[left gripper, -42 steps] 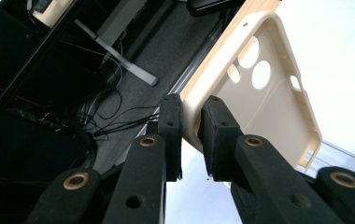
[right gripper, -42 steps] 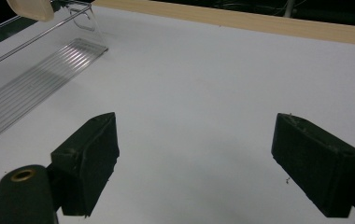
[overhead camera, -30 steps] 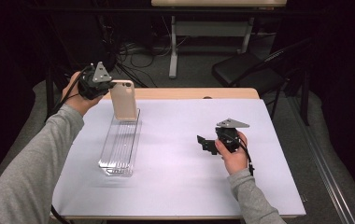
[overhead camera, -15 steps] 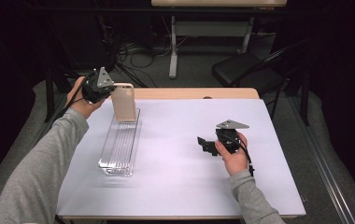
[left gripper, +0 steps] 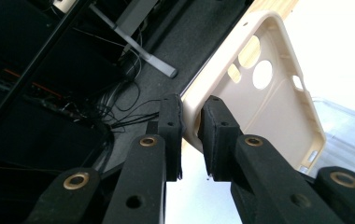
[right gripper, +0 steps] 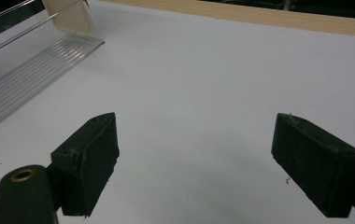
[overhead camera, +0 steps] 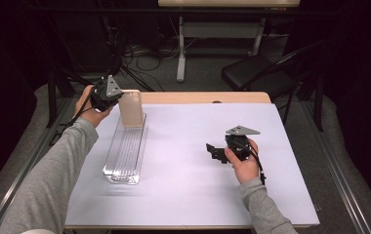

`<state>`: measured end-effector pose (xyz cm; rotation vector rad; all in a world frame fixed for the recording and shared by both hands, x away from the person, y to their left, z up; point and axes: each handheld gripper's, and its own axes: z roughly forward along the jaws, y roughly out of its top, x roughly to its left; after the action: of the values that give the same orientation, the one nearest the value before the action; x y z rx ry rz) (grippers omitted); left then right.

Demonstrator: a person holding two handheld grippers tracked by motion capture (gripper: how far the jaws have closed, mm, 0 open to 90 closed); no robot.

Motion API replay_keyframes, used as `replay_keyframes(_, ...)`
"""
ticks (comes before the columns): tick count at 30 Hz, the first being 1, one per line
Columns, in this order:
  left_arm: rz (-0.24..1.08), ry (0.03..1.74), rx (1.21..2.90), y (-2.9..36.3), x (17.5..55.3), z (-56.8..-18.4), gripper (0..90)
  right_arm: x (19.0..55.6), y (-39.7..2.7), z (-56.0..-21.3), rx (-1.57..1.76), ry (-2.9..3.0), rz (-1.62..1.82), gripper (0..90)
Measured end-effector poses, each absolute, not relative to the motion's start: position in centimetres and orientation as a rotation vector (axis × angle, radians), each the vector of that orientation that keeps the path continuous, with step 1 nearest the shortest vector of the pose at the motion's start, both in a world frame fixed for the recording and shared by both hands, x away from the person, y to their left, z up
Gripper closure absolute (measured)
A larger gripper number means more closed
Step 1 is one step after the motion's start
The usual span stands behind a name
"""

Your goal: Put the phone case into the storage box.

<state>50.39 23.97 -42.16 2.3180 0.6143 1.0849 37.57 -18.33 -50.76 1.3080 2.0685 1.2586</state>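
Right now, my tabletop (overhead camera: 188, 195) is big and white, with a strip of wood along its far edge. On its left side lies a long clear tray (overhead camera: 125, 156) with ridges on its floor. It runs from near me toward the far edge.

My left gripper (overhead camera: 106, 95) is up at the far left corner of the tabletop. It is pinched tight on the edge of a tan phone case (overhead camera: 131, 108). From the left gripper view, my two black pads squeeze the rim of the phone case (left gripper: 264, 93) near one corner, and I can see the round holes cut in its back. The case stands upright over the far end of the tray. Its bottom edge sits low, at the tray's far end, but I cannot tell if it touches the tray floor.

My right gripper (overhead camera: 215, 151) rests on the right side of the tabletop, well apart from the tray. Its jaws are spread wide and hold nothing. From the right gripper view, bare white tabletop (right gripper: 199, 93) lies between them, with the tray (right gripper: 31, 70) off at the top left.
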Motion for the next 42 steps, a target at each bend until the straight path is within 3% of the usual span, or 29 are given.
replay_keyframes(42,1.17,0.554,2.292,24.1,50.1,-44.1,78.8,37.5,-18.2,-51.0,1.301,2.089,1.26,14.7)
